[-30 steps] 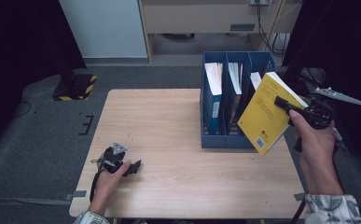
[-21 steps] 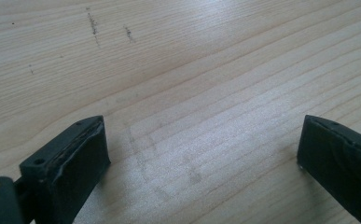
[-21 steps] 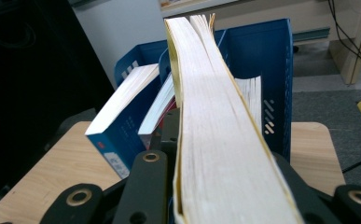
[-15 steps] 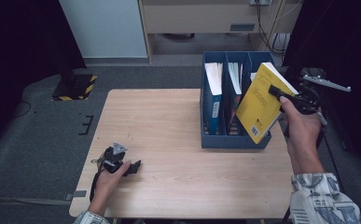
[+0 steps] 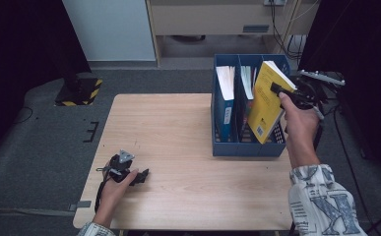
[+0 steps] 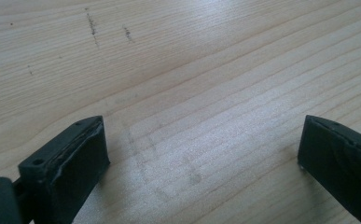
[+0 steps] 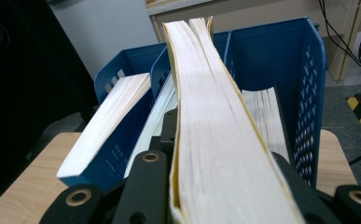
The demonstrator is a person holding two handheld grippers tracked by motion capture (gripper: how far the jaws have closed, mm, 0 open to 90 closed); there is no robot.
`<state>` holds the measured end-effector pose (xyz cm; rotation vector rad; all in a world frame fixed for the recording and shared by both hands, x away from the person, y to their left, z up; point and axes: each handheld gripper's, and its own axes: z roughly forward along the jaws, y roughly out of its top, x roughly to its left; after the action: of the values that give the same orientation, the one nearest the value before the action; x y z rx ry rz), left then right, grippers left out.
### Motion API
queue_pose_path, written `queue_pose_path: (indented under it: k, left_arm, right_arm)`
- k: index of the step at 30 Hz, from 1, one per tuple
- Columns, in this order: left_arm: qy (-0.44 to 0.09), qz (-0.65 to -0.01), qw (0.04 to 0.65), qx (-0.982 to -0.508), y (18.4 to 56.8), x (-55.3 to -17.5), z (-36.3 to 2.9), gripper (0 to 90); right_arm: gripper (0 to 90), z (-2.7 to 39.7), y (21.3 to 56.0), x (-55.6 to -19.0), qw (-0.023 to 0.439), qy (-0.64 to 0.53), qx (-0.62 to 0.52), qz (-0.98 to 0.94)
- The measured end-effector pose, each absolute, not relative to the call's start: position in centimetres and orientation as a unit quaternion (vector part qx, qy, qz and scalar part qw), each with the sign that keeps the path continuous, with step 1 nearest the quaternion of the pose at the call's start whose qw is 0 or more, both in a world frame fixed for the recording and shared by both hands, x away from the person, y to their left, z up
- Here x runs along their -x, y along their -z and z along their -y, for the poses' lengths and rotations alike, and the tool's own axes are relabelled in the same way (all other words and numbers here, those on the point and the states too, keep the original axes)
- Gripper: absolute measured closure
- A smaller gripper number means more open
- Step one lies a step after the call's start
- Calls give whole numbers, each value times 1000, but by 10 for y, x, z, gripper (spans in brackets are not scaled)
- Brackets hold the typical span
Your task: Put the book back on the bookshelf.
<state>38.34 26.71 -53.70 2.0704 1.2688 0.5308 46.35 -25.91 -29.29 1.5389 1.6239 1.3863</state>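
A thick yellow book hangs tilted over the right-hand slot of the blue file rack, with its lower corner down near the rack's front wall. My right gripper is shut on its upper edge; in the right gripper view the book's page edge runs out between the jaws. My left gripper lies on the wooden table at the front left. It is open, its pads wide apart over bare wood.
The rack has three slots. A blue book with white pages stands in the left one, another book in the middle, and pale pages show in the right one. Dark floor surrounds the table; cabinets stand behind.
My right gripper has carried the yellow book leftward from beside the rack to over its right slot, and the book stands more upright. The left gripper has stayed still.
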Motion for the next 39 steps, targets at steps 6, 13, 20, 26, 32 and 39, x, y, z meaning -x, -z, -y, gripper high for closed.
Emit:
queue_pose_path:
  k: [6, 13, 20, 26, 32, 39]
  left_arm:
    - [-201, -480, 321, -791, 537, -385, -267, 2]
    - [-200, -479, 321, -792, 537, -385, -267, 2]
    - [-200, -477, 322, -793, 537, -385, -266, 1]
    - [-197, -477, 324, -793, 537, -386, -264, 1]
    - [-197, -474, 321, -796, 537, -386, -264, 1]
    - [-197, -474, 321, -796, 537, -386, -264, 1]
  right_arm:
    - [748, 253, 299, -477, 254, -509, -577, -586]
    - [748, 247, 303, -492, 264, -498, -585, -583]
    - [746, 241, 310, -503, 264, -492, -597, -575]
    - [747, 231, 317, -509, 276, -482, -590, -587]
    - [747, 228, 328, -513, 281, -479, -593, -583]
    - [746, 225, 344, -514, 277, -472, -597, -586]
